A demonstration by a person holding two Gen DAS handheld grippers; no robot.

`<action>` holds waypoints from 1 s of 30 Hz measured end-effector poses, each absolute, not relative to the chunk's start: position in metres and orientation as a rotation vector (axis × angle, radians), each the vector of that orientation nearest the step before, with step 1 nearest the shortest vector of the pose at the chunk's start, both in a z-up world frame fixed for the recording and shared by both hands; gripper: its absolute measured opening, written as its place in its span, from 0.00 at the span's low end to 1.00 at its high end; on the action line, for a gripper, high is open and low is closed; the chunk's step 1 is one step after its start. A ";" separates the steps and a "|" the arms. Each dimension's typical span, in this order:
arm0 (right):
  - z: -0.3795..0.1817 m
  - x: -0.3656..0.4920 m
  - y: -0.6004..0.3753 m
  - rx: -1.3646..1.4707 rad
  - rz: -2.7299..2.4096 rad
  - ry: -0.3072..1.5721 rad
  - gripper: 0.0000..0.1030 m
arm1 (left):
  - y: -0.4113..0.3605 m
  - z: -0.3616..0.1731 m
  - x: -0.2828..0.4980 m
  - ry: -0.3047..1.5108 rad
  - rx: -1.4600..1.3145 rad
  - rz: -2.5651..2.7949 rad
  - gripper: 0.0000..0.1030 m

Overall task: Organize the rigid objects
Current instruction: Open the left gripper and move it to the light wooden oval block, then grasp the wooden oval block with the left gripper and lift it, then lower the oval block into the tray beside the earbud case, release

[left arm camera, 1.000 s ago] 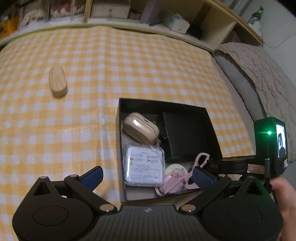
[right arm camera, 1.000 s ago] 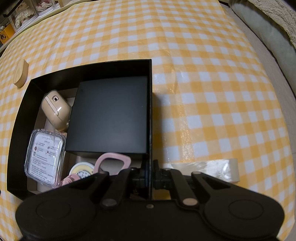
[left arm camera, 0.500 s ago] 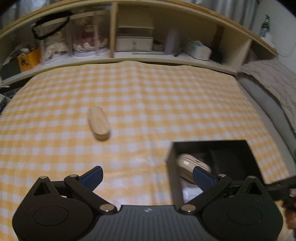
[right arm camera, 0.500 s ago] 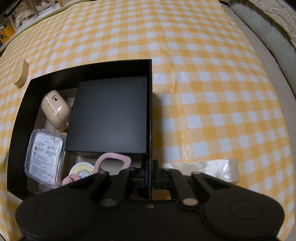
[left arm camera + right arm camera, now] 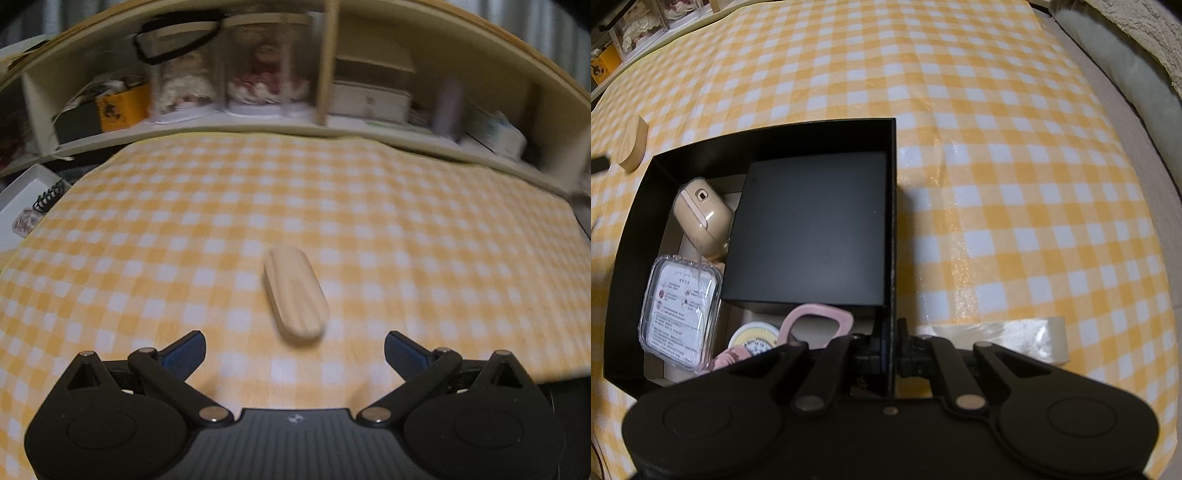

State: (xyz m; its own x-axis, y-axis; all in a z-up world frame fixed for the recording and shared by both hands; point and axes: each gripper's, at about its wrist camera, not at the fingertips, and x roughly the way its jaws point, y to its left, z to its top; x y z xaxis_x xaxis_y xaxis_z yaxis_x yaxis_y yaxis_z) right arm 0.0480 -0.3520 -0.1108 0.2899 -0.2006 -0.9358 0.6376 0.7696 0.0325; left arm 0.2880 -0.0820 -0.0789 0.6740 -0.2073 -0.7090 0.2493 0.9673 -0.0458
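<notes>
A light wooden oval block (image 5: 296, 296) lies on the yellow checked cloth, just ahead of my open, empty left gripper (image 5: 294, 350). It also shows in the right wrist view (image 5: 634, 144), left of the box. My right gripper (image 5: 892, 343) is shut on the right wall of the black open box (image 5: 893, 221). The box holds a smaller black box (image 5: 809, 229), a beige case (image 5: 701, 216), a clear plastic case (image 5: 681, 314), a pink clip (image 5: 816, 325) and a round tin (image 5: 753, 338).
A wooden shelf unit (image 5: 325, 74) with boxes and figures runs along the far edge of the cloth. A notebook (image 5: 26, 206) lies off the left edge. A strip of clear tape (image 5: 1015, 336) sits on the cloth beside the box. A grey cushion (image 5: 1126, 74) lies at right.
My left gripper swung away from the box to the left and now faces the wooden block, which sits centred between its fingers. The right gripper and box stayed still.
</notes>
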 end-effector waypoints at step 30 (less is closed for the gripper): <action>-0.110 0.046 -0.358 0.480 -0.580 1.134 0.05 | -0.109 -0.116 0.324 0.814 0.154 -0.141 0.39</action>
State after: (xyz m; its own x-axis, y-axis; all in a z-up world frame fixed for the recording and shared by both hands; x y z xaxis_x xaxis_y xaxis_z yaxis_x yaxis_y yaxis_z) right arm 0.0463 -0.3580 -0.1100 0.3069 -0.1840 -0.9338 0.6496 0.7576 0.0642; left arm 0.3244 -0.1095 -0.1161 0.6787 -0.0658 -0.7315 0.1835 0.9796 0.0822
